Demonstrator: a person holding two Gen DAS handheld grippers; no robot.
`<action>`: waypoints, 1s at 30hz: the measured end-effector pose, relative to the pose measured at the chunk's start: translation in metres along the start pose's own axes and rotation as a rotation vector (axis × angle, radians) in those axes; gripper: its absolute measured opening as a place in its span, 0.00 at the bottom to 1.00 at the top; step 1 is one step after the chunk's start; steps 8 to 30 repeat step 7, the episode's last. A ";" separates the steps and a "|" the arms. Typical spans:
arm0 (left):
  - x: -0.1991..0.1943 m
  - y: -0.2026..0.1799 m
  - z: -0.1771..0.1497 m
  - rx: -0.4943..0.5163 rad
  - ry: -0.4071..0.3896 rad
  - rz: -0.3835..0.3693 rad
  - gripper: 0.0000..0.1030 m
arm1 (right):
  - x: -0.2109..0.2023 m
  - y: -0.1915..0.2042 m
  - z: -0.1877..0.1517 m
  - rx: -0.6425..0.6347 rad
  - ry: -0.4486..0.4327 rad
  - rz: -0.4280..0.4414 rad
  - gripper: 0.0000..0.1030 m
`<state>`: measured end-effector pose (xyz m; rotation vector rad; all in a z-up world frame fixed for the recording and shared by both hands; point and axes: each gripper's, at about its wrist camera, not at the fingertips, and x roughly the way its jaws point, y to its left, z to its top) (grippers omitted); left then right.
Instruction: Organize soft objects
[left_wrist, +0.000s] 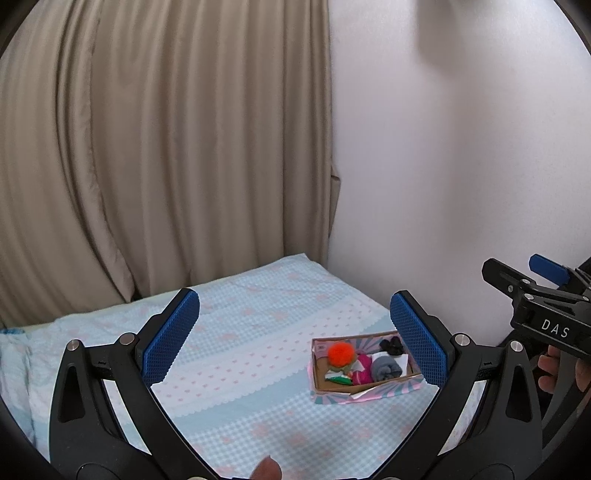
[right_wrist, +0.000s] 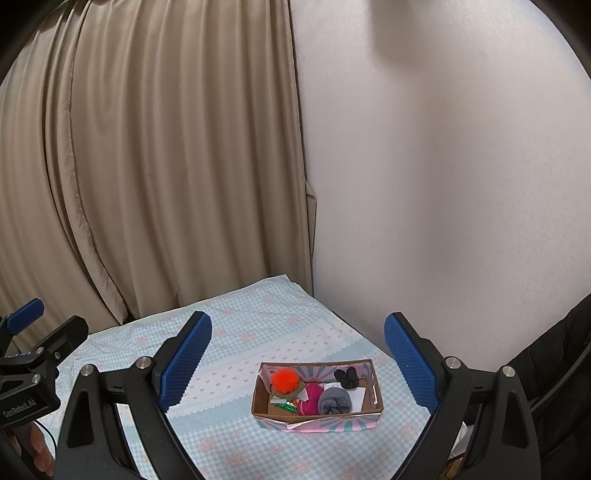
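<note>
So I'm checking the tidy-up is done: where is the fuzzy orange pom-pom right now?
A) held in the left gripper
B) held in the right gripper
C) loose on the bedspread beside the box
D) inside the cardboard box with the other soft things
D: the orange pom-pom sits inside the cardboard box beside the grey rolled cloth, while the left gripper and right gripper are both open and hold nothing.

"DAS" in white on the black body of the right gripper (left_wrist: 535, 286), at 3 o'clock in the left wrist view. "GenRobot.AI" in white on the black body of the left gripper (right_wrist: 37, 332), at 9 o'clock in the right wrist view. Nothing else legible.
</note>
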<state>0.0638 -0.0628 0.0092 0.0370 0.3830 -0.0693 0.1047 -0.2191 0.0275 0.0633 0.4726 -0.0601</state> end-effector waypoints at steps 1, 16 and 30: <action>0.001 0.001 0.000 -0.005 0.001 0.001 1.00 | 0.000 0.000 0.000 0.002 0.000 -0.002 0.91; 0.010 0.005 -0.004 0.004 -0.004 0.017 1.00 | 0.005 0.001 -0.001 0.001 0.009 -0.013 0.91; 0.010 0.005 -0.004 0.004 -0.004 0.017 1.00 | 0.005 0.001 -0.001 0.001 0.009 -0.013 0.91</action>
